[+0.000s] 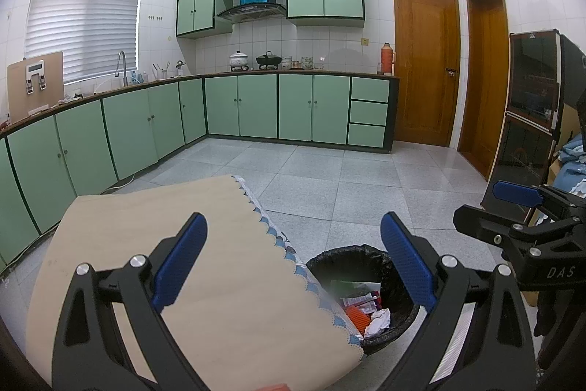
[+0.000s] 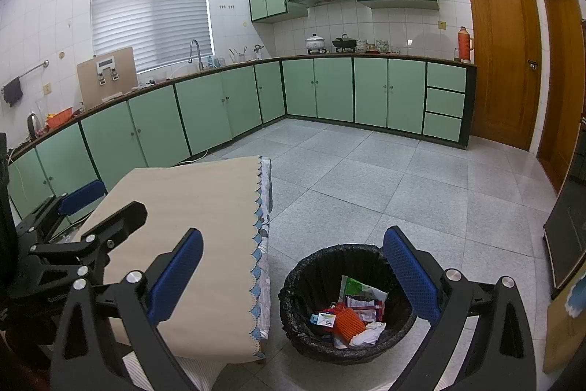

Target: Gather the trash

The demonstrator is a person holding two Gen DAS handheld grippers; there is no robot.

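Note:
A black-lined trash bin (image 2: 329, 270) stands on the floor beside a table; in the left wrist view the bin (image 1: 348, 259) is partly hidden by the table edge. It holds wrappers, an orange net piece (image 2: 348, 321) and crumpled white paper (image 2: 370, 334). My right gripper (image 2: 293, 277) is open and empty above the bin. My left gripper (image 1: 293, 259) is open and empty over the table's right edge. Each gripper shows in the other's view: the right one (image 1: 512, 207), the left one (image 2: 95, 204).
The table (image 2: 190, 207) has a beige cloth with a scalloped blue trim. Green cabinets (image 2: 329, 90) line the far walls over a grey tiled floor (image 2: 421, 193). Wooden doors (image 2: 501, 54) stand at right. A dark glass-door cabinet (image 1: 531, 105) stands at right.

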